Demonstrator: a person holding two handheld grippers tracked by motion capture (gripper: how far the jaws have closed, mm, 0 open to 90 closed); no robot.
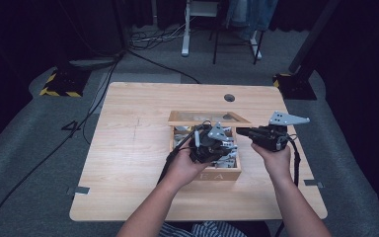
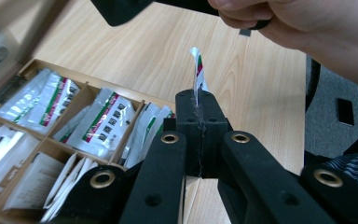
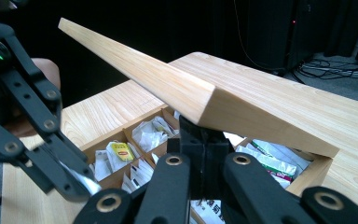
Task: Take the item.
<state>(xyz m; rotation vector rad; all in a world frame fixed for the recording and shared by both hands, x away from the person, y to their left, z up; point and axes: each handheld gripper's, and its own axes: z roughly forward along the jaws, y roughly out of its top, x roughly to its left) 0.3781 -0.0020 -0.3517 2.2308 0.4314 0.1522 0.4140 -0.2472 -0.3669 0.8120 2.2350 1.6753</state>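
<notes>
High view: one wooden box (image 1: 227, 174) sits mid-table (image 1: 128, 148), its one lid (image 1: 208, 118) raised at 12 o'clock; two grippers hover over it. Left gripper view: the left gripper (image 2: 199, 100) is clenched on one sachet (image 2: 197, 70) above the compartments, where more sachets lie at 9 o'clock. Right gripper view: the right gripper (image 3: 200, 135), jaws closed, props the lid.

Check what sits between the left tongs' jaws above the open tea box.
A thin white sachet with a red-and-green stripe is pinched between the shut jaws of the left tongs, its top sticking up above them, seen in the left gripper view.
</notes>
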